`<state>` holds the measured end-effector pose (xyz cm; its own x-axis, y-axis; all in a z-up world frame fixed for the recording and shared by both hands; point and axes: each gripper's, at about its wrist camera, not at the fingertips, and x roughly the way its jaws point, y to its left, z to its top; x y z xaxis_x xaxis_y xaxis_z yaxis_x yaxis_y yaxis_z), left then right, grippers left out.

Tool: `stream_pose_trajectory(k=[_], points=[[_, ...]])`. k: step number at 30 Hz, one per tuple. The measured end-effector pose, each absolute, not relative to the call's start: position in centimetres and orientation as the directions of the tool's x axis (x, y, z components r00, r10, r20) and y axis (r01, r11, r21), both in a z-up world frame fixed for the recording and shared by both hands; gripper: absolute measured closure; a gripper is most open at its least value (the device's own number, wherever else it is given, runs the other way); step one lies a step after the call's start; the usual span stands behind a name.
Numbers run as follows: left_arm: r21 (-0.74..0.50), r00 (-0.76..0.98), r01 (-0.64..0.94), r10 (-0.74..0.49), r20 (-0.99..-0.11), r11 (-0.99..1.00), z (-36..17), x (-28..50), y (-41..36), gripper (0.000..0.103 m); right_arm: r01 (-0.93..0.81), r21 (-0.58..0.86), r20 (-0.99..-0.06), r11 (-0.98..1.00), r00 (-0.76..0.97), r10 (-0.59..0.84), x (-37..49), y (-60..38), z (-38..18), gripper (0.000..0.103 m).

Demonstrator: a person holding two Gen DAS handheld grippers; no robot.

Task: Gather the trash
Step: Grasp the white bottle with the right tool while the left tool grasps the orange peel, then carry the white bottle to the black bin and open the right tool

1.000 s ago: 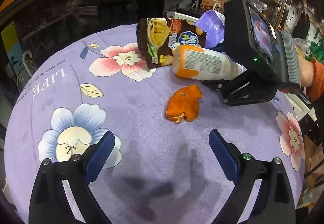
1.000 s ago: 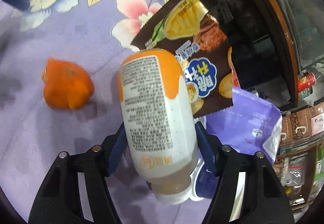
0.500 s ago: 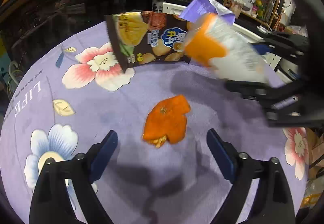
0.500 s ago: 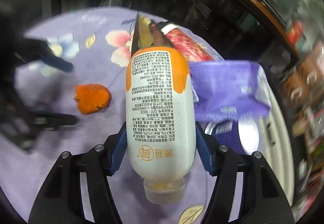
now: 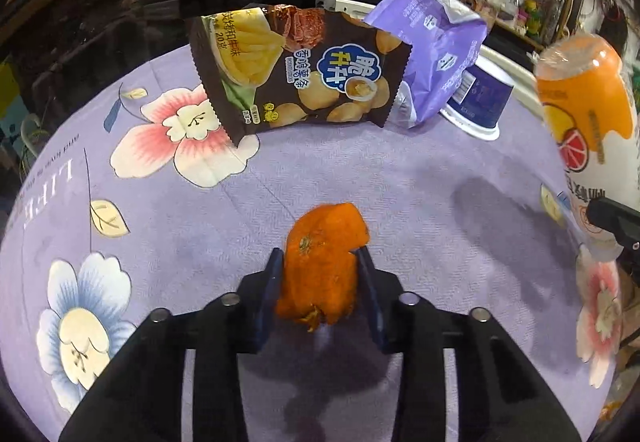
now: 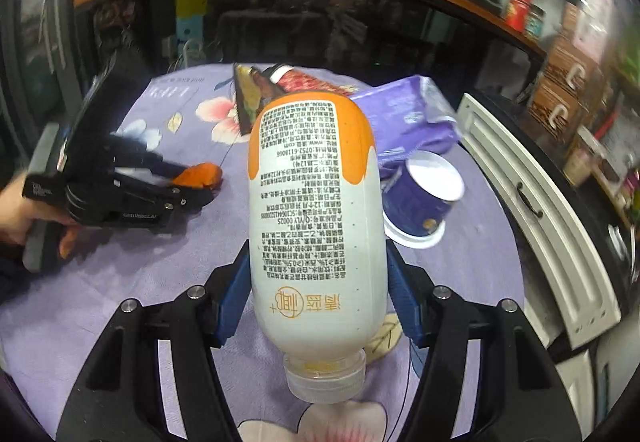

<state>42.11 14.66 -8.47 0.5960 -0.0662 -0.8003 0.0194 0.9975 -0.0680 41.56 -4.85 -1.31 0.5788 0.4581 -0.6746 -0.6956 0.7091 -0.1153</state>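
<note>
An orange peel (image 5: 324, 234) lies on the purple flowered tablecloth (image 5: 160, 222), between the blue pads of my left gripper (image 5: 319, 253). Its jaws are closing and both pads touch the peel's sides. The right wrist view shows that gripper (image 6: 192, 182) low over the cloth, the peel (image 6: 200, 175) at its tips and a person's hand (image 6: 16, 210) behind it. My right gripper (image 6: 316, 254) is shut on a white and orange drink bottle (image 6: 314, 210), held above the table with its cap toward the camera. The same bottle (image 5: 588, 110) shows at the right edge of the left wrist view.
At the far side of the table lie a brown chip bag (image 5: 300, 78), a crumpled purple bag (image 5: 436, 42) and a tipped purple cup (image 5: 480, 98). A white slatted panel (image 6: 532, 202) runs along the table's right edge. Dark shelving stands behind.
My left gripper moved forward over the peel and its jaws closed in on it. The right gripper lifted the bottle, rolled it nearly upright and carried it off to the right.
</note>
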Motion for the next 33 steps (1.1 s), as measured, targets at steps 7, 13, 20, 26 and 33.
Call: stream_pose_trajectory(k=[7, 13, 20, 26, 33], points=[[-0.178, 0.67, -0.015, -0.122, -0.732, 0.984, -6.5, 39.0, 13.8, 0.071, -0.639, -0.004, -0.625, 0.769, 0.602, 0.497, 40.1, -7.7, -0.8, 0.04], [-0.216, 0.761, 0.048, -0.176, -0.625, 0.975, -3.4, 34.7, 8.5, 0.071, -0.567, 0.065, -0.572, 0.821, 0.653, 0.496, 38.0, -11.3, -0.2, 0.04], [-0.248, 0.777, 0.147, -0.267, -0.571, 0.958, -2.0, 33.2, 1.9, 0.071, -0.391, 0.094, -0.527, 0.916, 0.761, 0.379, 35.4, -19.5, -0.9, 0.04], [-0.242, 0.755, 0.292, -0.378, -0.535, 0.925, -1.1, 32.9, -4.9, 0.071, -0.206, 0.108, -0.551, 0.973, 0.802, 0.231, 35.3, -27.6, -3.0, 0.04], [-0.231, 0.697, 0.401, -0.459, -0.551, 0.887, -1.4, 34.0, -10.8, 0.071, -0.03, 0.105, -0.673, 0.994, 0.734, 0.094, 38.7, -34.2, -9.6, 0.04]])
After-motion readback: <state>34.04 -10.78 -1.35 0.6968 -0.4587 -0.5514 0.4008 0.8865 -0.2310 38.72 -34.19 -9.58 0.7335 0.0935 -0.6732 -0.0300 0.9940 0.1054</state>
